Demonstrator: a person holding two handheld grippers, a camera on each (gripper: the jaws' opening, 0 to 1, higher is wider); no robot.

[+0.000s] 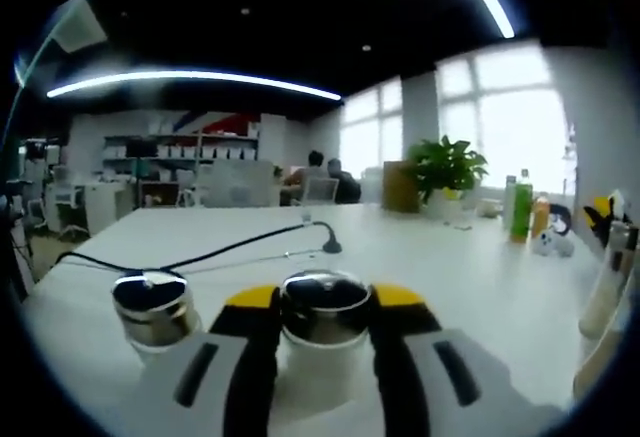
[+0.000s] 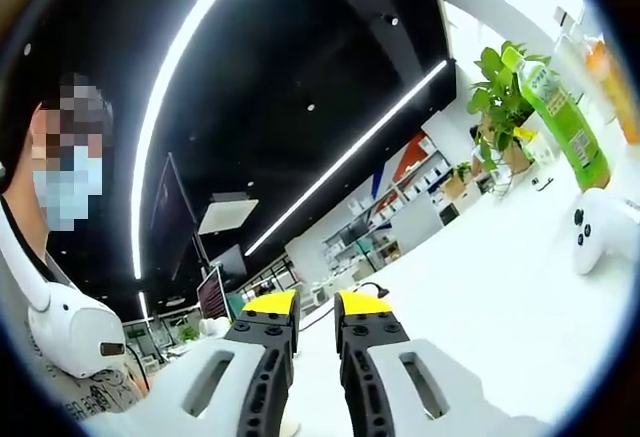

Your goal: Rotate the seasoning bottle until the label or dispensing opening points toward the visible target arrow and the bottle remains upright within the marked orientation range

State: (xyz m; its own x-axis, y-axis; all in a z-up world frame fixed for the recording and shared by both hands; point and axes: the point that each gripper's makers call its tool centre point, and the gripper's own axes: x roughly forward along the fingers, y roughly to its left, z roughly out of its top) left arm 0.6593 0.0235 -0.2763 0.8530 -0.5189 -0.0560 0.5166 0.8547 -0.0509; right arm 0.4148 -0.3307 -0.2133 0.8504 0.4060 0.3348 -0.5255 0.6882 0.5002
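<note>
The left gripper (image 1: 325, 322) has its yellow-tipped jaws closed around the seasoning bottle (image 1: 323, 332), which stands upright near the table's (image 1: 450, 267) near edge, its axis vertical, chrome cap between the tips. A second shaker (image 1: 152, 309) stands just beside it. The right gripper (image 2: 318, 319) is tilted upward, jaws narrow with nothing between them, so the left is far nearer for turning.

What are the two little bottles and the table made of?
Seasoning bottle between the jaws: shiny lid that looks like polished metal, mirroring the lights; white body, maybe plastic or ceramic. Second bottle: the same shiny lid, lower part looks clear. Table: smooth white top, probably laminate.
</note>
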